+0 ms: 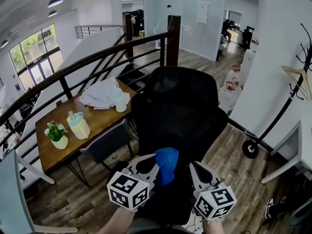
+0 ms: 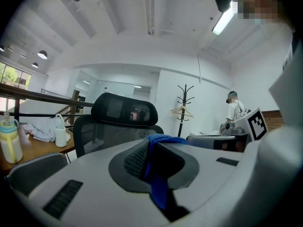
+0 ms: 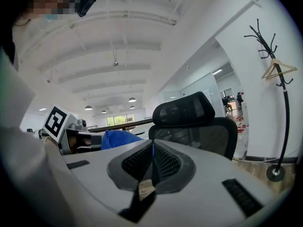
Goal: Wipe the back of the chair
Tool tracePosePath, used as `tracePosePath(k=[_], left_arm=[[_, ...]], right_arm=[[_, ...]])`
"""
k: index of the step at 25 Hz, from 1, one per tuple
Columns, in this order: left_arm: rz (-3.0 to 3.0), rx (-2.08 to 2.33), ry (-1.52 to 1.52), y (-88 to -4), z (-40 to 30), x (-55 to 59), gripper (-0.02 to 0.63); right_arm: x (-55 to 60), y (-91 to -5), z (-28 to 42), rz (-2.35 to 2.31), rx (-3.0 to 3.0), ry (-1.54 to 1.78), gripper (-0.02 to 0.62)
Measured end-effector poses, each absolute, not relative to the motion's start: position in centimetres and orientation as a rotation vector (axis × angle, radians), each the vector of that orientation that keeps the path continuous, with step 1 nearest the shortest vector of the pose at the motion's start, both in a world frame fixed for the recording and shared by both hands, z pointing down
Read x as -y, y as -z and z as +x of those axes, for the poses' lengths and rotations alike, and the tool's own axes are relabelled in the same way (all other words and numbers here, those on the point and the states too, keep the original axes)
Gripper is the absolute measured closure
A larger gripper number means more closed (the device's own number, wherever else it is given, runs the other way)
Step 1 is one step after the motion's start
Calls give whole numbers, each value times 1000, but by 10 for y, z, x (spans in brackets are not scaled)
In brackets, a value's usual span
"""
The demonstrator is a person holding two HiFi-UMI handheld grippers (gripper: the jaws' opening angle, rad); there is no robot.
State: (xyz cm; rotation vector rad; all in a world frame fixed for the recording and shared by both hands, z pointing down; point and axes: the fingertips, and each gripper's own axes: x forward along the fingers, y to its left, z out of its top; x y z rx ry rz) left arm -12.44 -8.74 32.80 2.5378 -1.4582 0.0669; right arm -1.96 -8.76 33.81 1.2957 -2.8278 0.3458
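Note:
A black mesh office chair (image 1: pixel 178 116) with a headrest stands right in front of me, its back toward me. My left gripper (image 1: pixel 155 165) is low at the chair's back, shut on a blue cloth (image 1: pixel 167 165) bunched at its tips. In the left gripper view the cloth (image 2: pixel 158 174) hangs between the closed jaws of that gripper (image 2: pixel 151 162), with the chair (image 2: pixel 124 111) beyond. My right gripper (image 1: pixel 197 168) is beside it to the right, shut and holding nothing. The right gripper view shows its pads (image 3: pixel 152 162) pressed together, the chair (image 3: pixel 187 110) ahead and the cloth (image 3: pixel 120 138) to the left.
A wooden table (image 1: pixel 100 118) stands left of the chair with a crumpled white cloth (image 1: pixel 102 94), a cup (image 1: pixel 120 104), a pitcher (image 1: pixel 78 125) and a potted plant (image 1: pixel 57 134). A dark railing (image 1: pixel 97 55) runs behind. A coat stand (image 1: pixel 287 96) is at the right. A person (image 2: pixel 234 110) stands far off.

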Motion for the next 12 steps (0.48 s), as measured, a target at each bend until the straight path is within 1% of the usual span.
tracePosePath(k=[6,12], left_arm=[[2602,1314,-122,-336,-145,126,571],[2639,1194,-161,-343,-149,148,571]], right_arm=[[115,-340,-44,1422,2770,-356,565],[131,-342,-51,1527,2703,-383,565]])
